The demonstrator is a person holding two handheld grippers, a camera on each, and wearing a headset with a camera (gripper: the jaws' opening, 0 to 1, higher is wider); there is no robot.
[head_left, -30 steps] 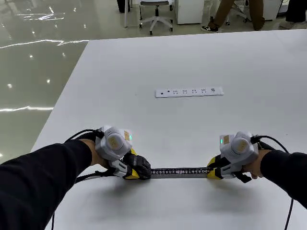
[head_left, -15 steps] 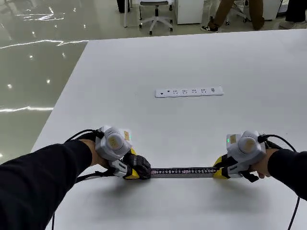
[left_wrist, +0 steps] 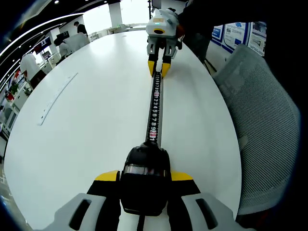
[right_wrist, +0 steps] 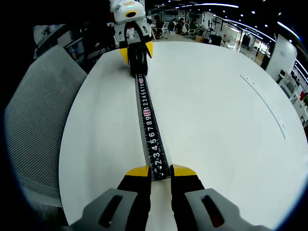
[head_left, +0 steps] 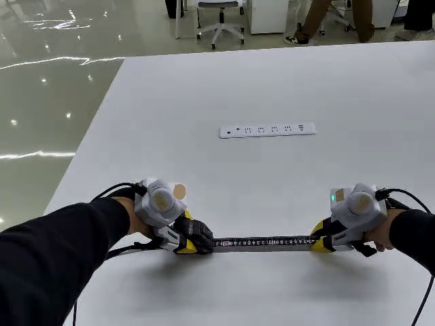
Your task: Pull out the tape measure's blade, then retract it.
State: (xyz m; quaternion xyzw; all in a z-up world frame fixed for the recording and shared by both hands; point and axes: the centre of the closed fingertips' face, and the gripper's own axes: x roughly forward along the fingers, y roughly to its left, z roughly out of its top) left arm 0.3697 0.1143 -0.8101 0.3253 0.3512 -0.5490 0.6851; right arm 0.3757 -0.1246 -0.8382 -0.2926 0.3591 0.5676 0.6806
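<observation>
Pulling out is in hand: the left gripper (left_wrist: 144, 175) clamps the case (left_wrist: 146, 163) on the table (left_wrist: 96, 106), and the right gripper (right_wrist: 161, 171) pinches the blade (right_wrist: 148, 125) by its tip — it lies stretched flat between them. Next, I think, the tip must be guided back slowly to the case — not let go.

One high view from the near edge, two low views facing each other along the blade (head_left: 262, 242).

The head view looks down and forward from above the table's (head_left: 272, 81) near edge, toward its far edge. The left gripper view sits low, close behind the tape measure case (left_wrist: 146, 178), facing along the blade to the right gripper (left_wrist: 158, 70). The right gripper view looks back the opposite way, from the blade's tip to the left gripper (right_wrist: 136, 53). All three share the blade and the power strip (head_left: 267, 130).
</observation>
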